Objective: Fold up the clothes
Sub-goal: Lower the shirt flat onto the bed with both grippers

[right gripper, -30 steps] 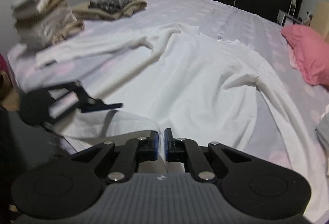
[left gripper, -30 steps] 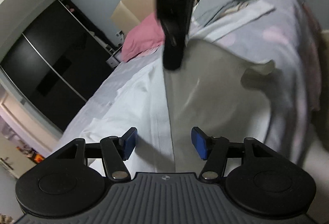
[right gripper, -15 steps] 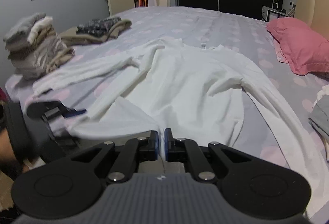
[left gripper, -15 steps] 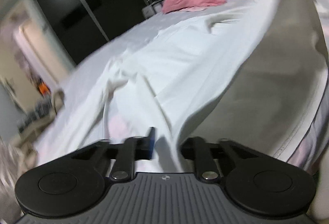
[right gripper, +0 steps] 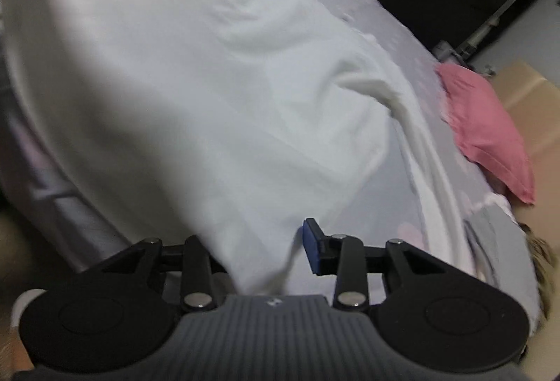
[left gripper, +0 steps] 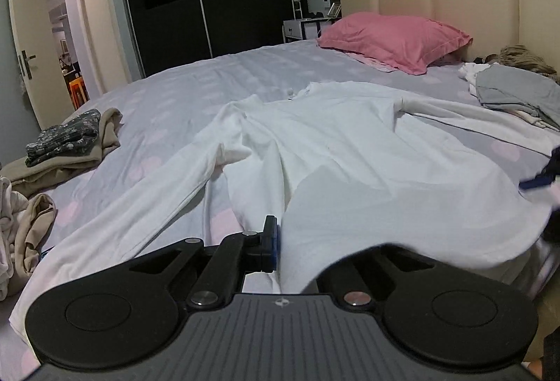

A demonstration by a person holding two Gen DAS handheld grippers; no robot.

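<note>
White long-sleeved shirt (left gripper: 336,150) spread flat on lilac bed sheet (left gripper: 217,80), 2 sleeves laid out toward 8 and 3 o'clock, hem creased and lifted at 6 o'clock, left gripper (left gripper: 280,242) clenched on hem fold, right gripper (right gripper: 259,249) jaws opening, hem cloth draped between them, pink pillow (left gripper: 392,39) seen at 1 o'clock.
</note>
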